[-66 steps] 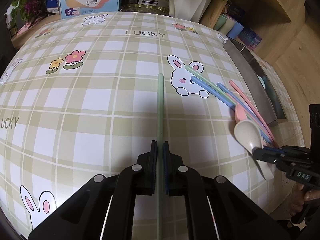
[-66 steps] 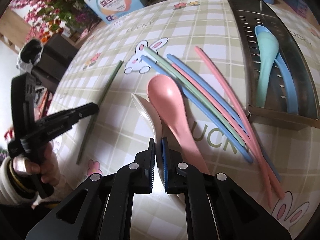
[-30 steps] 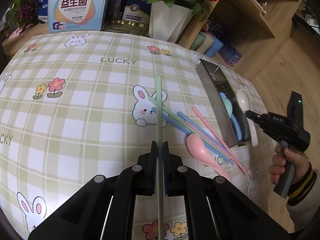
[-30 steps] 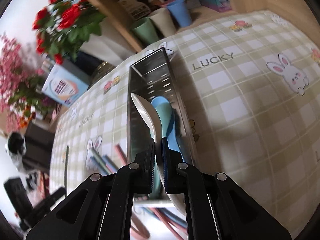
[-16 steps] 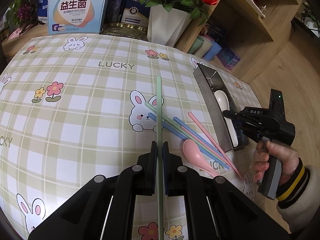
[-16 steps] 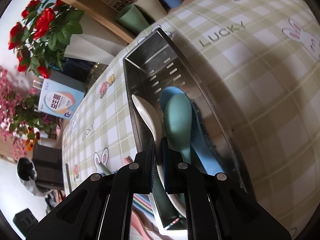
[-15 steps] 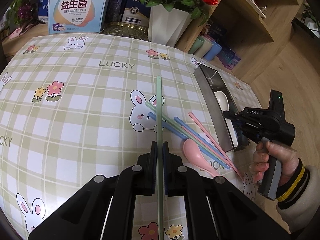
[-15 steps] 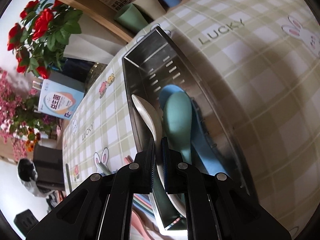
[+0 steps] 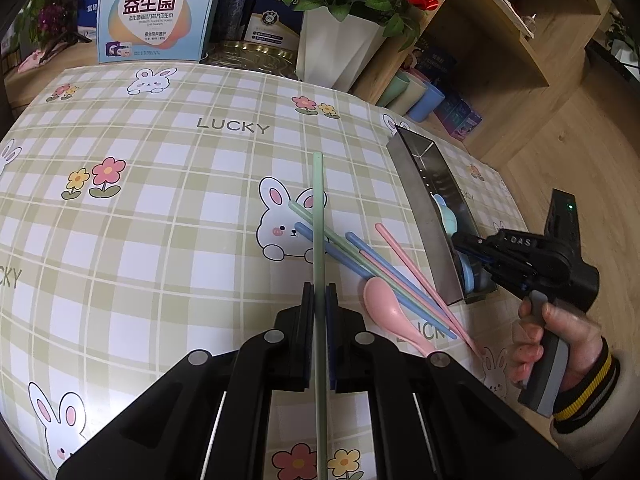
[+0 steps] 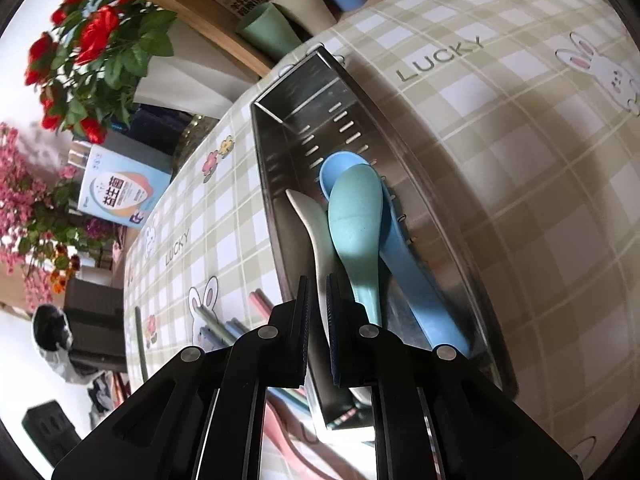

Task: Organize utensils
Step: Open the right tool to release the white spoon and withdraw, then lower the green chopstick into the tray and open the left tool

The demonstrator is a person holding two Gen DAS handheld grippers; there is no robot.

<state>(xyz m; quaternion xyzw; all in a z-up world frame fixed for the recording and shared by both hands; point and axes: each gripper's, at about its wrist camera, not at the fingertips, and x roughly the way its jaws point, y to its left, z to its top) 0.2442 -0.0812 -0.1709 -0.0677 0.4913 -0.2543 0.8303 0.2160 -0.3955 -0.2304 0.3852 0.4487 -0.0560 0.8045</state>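
Note:
My left gripper [image 9: 319, 300] is shut on a long pale-green chopstick [image 9: 318, 208] and holds it above the checked tablecloth. My right gripper [image 10: 318, 292] reaches into the near end of the steel tray [image 10: 304, 92]. Its jaws are opening, and the white spoon [image 10: 316, 232] stands loose between them, leaning on the tray's left wall. A teal spoon [image 10: 354, 216] and a blue spoon [image 10: 412, 272] lie in the tray beside it. On the cloth, left of the tray [image 9: 416, 184], lie a pink spoon [image 9: 384, 300] and several blue, green and pink chopsticks [image 9: 380, 264].
A white pot of red roses [image 9: 340, 48], a printed box [image 9: 152, 12] and a round tin stand along the table's far edge. Coloured cups [image 9: 416, 96] sit on a wooden shelf behind the tray. A person's hand [image 9: 560, 340] holds the right gripper at the table's right edge.
The right gripper has sunk further into the tray with the white spoon. The spoon has tipped over against the tray wall and the jaws have parted slightly. The left gripper has not moved.

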